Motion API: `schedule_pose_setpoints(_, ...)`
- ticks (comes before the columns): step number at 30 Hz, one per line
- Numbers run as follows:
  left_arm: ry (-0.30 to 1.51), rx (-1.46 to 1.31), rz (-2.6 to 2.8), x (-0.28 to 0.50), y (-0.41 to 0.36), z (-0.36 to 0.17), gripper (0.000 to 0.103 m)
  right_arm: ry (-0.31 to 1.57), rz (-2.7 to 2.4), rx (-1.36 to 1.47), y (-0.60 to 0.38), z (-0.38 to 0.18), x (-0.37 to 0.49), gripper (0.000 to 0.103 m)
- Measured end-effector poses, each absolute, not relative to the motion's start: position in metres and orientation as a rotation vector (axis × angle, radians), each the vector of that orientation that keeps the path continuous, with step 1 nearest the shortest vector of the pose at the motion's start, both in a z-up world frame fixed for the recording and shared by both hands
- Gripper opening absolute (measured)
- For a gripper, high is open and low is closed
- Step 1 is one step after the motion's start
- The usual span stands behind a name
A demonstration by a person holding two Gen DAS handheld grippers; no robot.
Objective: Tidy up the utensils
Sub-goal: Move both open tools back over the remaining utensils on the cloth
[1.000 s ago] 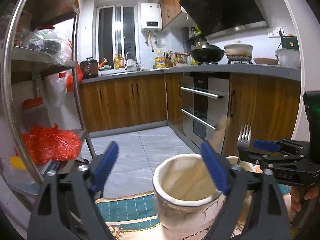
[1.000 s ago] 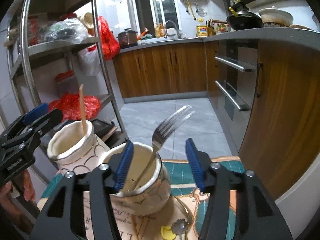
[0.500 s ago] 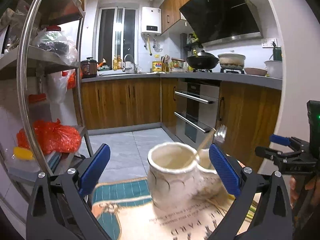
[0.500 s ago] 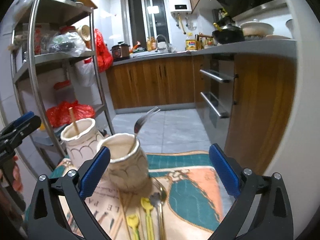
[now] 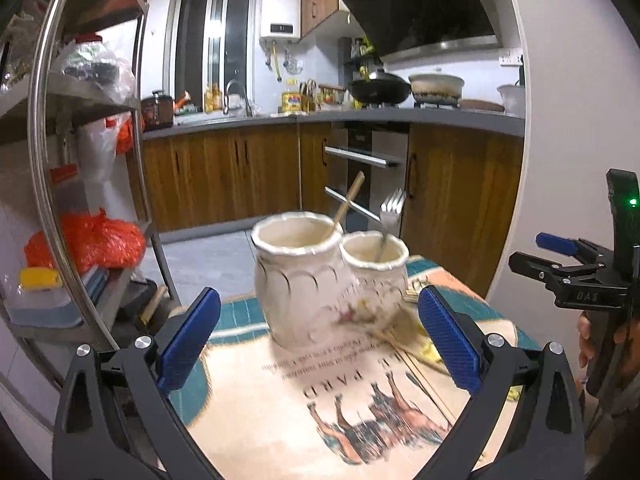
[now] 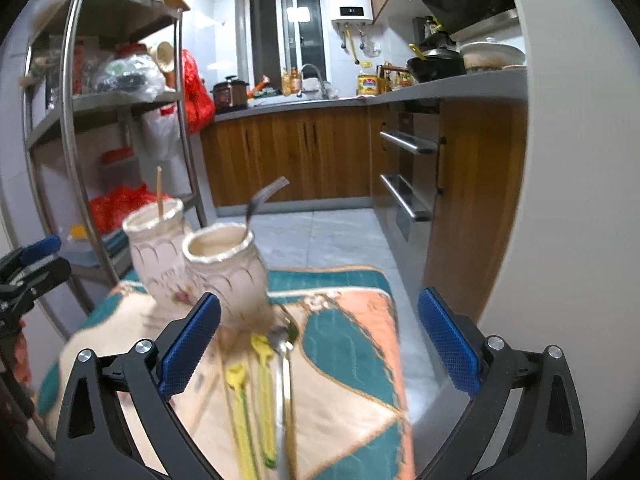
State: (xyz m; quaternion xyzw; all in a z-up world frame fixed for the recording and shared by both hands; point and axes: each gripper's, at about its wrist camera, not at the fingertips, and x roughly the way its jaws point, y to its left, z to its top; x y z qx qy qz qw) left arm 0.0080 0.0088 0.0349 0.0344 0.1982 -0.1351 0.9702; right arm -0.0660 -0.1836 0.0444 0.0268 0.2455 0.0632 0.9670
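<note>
Two cream ceramic jars stand side by side on a patterned mat (image 5: 256, 412). The larger jar (image 5: 298, 280) holds a wooden chopstick (image 5: 349, 202); the smaller jar (image 5: 374, 276) holds a metal fork (image 5: 390, 216). In the right wrist view the fork jar (image 6: 226, 272) is nearer and the chopstick jar (image 6: 158, 248) sits behind it on the left. Yellow spoons (image 6: 262, 384) and a metal spoon (image 6: 286, 380) lie on the mat before the jars. My left gripper (image 5: 318, 344) and right gripper (image 6: 318, 344) both stand open and empty, short of the jars.
A steel shelf rack (image 5: 52, 184) with red bags (image 5: 100, 240) stands at the left. Wooden cabinets (image 6: 304, 156) and an oven (image 5: 360, 176) line the far side. Loose chopsticks (image 5: 416, 364) lie on the mat. The mat's right edge (image 6: 396, 344) drops to the tiled floor.
Both grippers drew back from the jars and their jaws widened. The right gripper let go of the fork, which now stands in the smaller jar. More of the mat shows.
</note>
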Motion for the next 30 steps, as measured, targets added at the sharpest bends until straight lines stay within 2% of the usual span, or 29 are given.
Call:
schedule_pose_setpoints(8, 0.545, 0.06, -0.277, 0.015, -0.01, 0.003, 0.098, 0.565, 0.094, -0.025, -0.194, 0.021, -0.075, 0.098)
schedule_pose_setpoints(17, 0.637, 0.128, -0.305, 0.018, -0.034, -0.023, 0.098, 0.754, 0.115, -0.037, -0.19, -0.012, -0.052, 0.098)
schedule_pose_setpoints(30, 0.792, 0.217, -0.303, 0.031, -0.066, -0.053, 0.098, 0.826, 0.149, -0.047, -0.171, -0.027, -0.037, 0.098)
